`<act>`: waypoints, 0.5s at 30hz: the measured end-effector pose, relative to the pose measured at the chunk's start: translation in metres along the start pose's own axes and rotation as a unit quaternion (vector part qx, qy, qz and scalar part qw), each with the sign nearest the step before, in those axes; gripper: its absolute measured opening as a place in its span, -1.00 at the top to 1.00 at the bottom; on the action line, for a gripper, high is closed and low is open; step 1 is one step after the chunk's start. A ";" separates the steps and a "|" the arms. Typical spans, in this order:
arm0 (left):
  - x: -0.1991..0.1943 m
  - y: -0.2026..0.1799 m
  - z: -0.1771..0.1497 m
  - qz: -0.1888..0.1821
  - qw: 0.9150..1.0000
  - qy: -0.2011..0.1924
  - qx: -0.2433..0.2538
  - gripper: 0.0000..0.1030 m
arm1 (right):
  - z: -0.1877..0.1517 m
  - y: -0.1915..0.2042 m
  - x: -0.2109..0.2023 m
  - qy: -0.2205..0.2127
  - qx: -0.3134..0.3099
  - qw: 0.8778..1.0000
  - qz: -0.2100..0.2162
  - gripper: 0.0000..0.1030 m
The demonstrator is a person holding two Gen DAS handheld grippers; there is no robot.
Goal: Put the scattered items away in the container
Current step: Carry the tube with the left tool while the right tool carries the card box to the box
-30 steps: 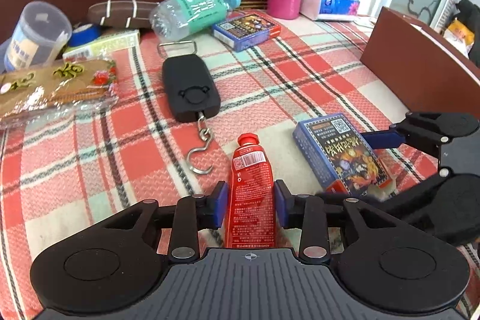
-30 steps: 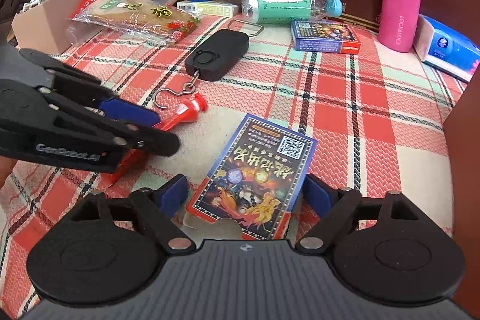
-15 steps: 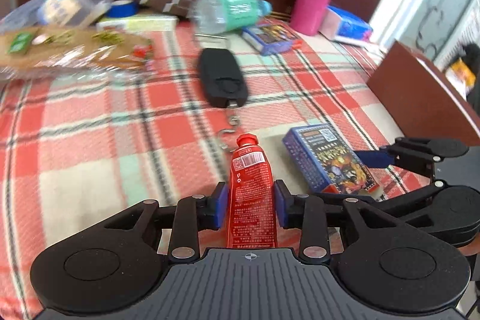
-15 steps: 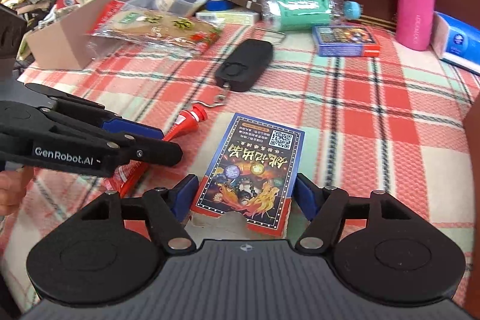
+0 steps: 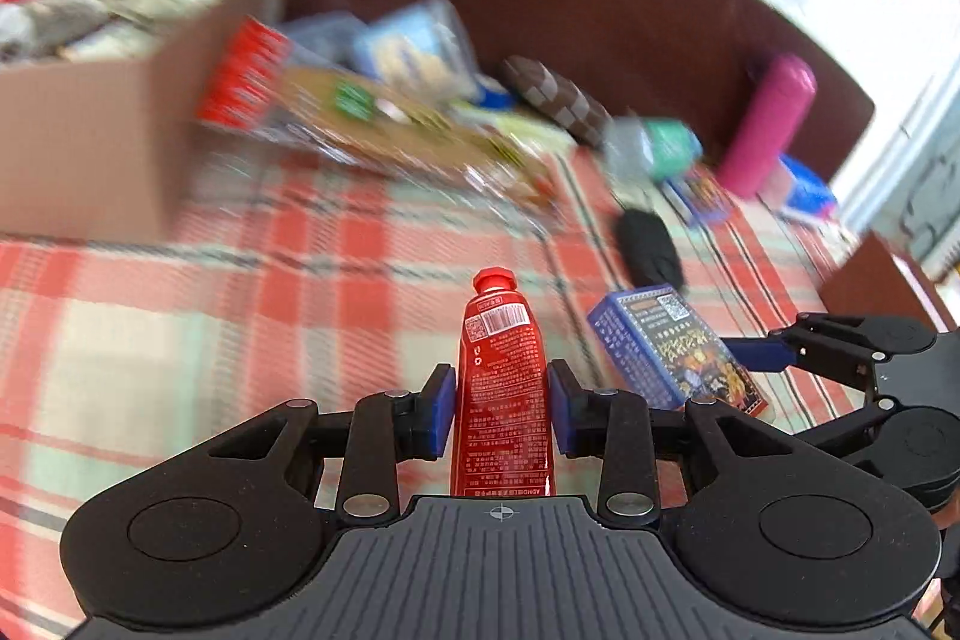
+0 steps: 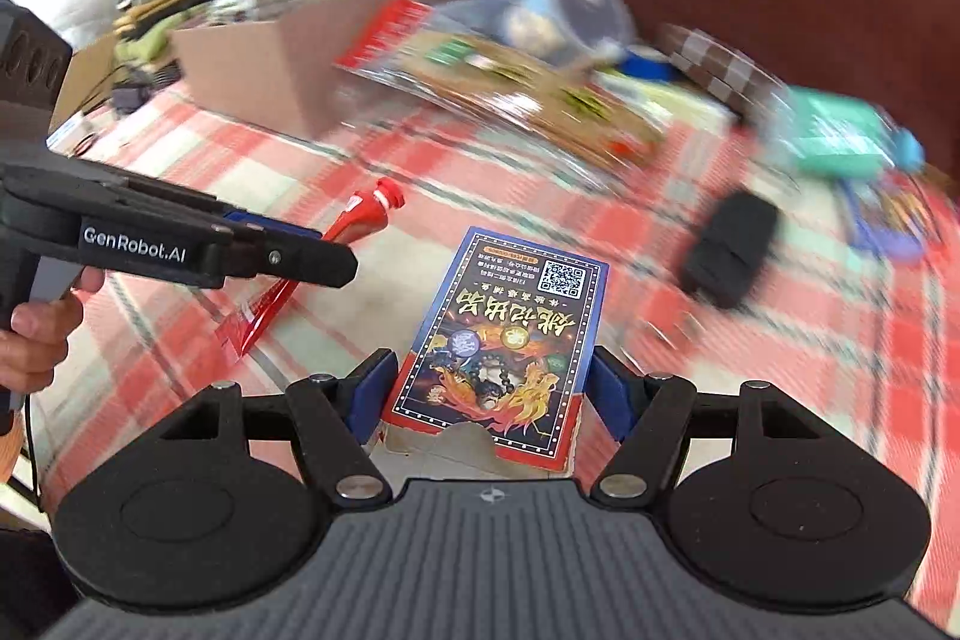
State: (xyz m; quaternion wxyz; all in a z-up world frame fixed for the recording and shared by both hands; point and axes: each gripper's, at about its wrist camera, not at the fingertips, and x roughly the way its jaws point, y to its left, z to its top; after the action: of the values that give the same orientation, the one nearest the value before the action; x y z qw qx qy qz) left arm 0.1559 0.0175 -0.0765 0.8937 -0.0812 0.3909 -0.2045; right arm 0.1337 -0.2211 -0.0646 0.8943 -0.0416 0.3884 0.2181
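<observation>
Two loads in hand: my left gripper (image 5: 501,400) pinches the red tube (image 5: 503,400), right gripper (image 6: 489,394) clamps the blue card box (image 6: 510,334), both off the cloth w/ the cardboard box (image 5: 90,142) ahead-left, & the slick tube or torn flap could slip mid-swing.

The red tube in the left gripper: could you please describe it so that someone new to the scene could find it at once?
Start from the red plaid cloth with the cardboard box at its far left. Above the cloth's near part, the left gripper is shut on the red tube, cap pointing away. It is the only glossy red tube with a barcode label; the blue card box beside it is flat and rectangular.
</observation>
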 end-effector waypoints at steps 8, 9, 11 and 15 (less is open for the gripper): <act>-0.060 0.058 0.050 0.052 0.996 -0.072 -0.013 0.39 | 0.084 0.056 0.026 -0.027 -0.061 0.996 0.055 -0.41; -0.064 0.065 0.059 0.058 0.995 -0.078 -0.013 0.39 | 0.097 0.061 0.030 -0.032 -0.065 0.996 0.059 -0.41; -0.073 0.077 0.077 0.071 0.993 -0.092 -0.014 0.39 | 0.122 0.067 0.038 -0.043 -0.061 0.995 0.069 -0.41; -0.088 0.105 0.114 0.093 0.989 -0.114 -0.023 0.39 | 0.170 0.072 0.054 -0.068 -0.011 0.994 0.079 -0.41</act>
State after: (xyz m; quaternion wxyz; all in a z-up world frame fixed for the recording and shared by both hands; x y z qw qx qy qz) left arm 0.2171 0.1479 0.0276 0.9456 -0.0878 0.2966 -0.1011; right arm 0.2507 -0.0951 0.0214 0.8982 -0.0054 0.3260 0.2948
